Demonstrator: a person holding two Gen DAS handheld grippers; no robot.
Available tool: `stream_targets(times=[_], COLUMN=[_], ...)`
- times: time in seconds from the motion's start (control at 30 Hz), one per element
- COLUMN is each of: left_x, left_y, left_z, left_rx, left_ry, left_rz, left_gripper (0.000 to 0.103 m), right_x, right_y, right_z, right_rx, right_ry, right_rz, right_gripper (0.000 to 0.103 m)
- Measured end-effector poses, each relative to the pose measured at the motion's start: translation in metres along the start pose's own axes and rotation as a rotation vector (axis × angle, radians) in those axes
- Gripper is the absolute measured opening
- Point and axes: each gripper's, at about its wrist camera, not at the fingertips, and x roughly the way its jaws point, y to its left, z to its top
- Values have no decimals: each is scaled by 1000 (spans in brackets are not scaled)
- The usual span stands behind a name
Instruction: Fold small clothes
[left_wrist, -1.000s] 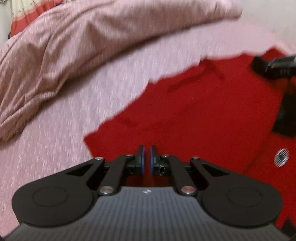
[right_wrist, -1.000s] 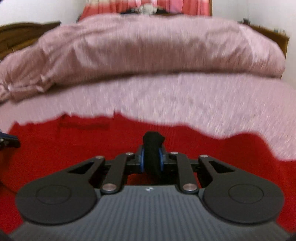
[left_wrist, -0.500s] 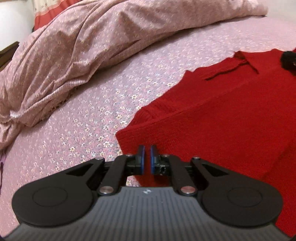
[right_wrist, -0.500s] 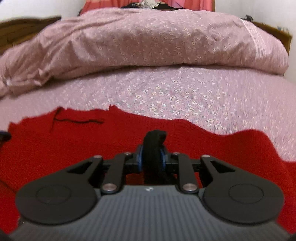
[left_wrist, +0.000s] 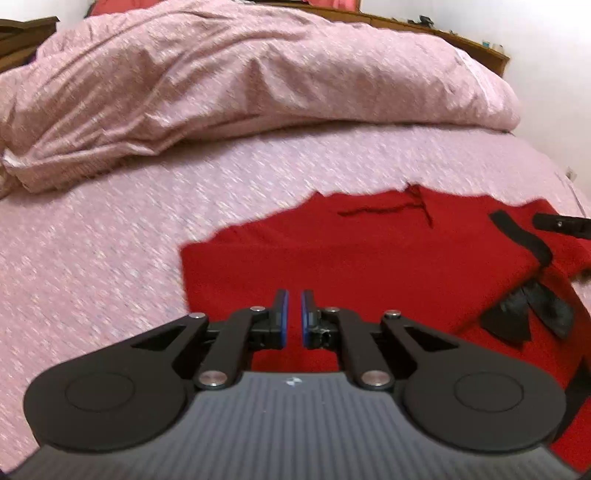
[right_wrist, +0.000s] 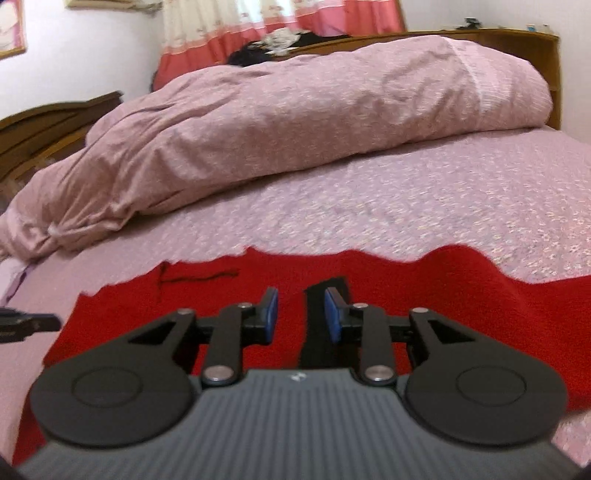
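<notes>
I see one red knitted garment (left_wrist: 332, 254) lying flat on the bed (left_wrist: 110, 258), in the lower middle and right of my left view and across the lower middle of my right view. The bed has a pink flowered sheet, and one big pink duvet (left_wrist: 240, 81) is heaped across the upper part of both frames. Behind it there is a wooden headboard (right_wrist: 517, 37) at the upper right, and a red and cream curtain (right_wrist: 258, 22) at the top of my right view.

My left tongs (left_wrist: 293, 317) are together, the two blue pads almost touching, and I see no cloth between them; they hang above the near left corner of the garment.

My right tongs (right_wrist: 301, 317) are opening. One black strip (right_wrist: 317, 325) of the garment stands between the pads, close to the right pad (right_wrist: 334, 319); whether it touches it I cannot tell. In my left view this black strip (left_wrist: 521, 236) shows at the right edge, with a second black patch (left_wrist: 532, 314) lower down. The tip of the other tool shows at the left edge of my right view. Nothing stands in the way on the sheet
</notes>
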Motion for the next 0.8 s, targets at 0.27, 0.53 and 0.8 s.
stream_targets(times=[0.27,0.53,0.8], left_x=[29,18,-7], left_y=[-3,-7,-31], left_z=[-24,-26,-31], left_rx=[-106,-162,-142], left_ry=[54,37,10], left_rz=[12,16,-13], left_gripper=[8,9,67], right_x=[27,15,-34], right_y=[-7,-18,-28], right_z=[-35,-37,-39], right_rx=[50,189,211], right_ry=[51,18,-35], right_rz=[11,98,53], right_gripper=[29,46,57])
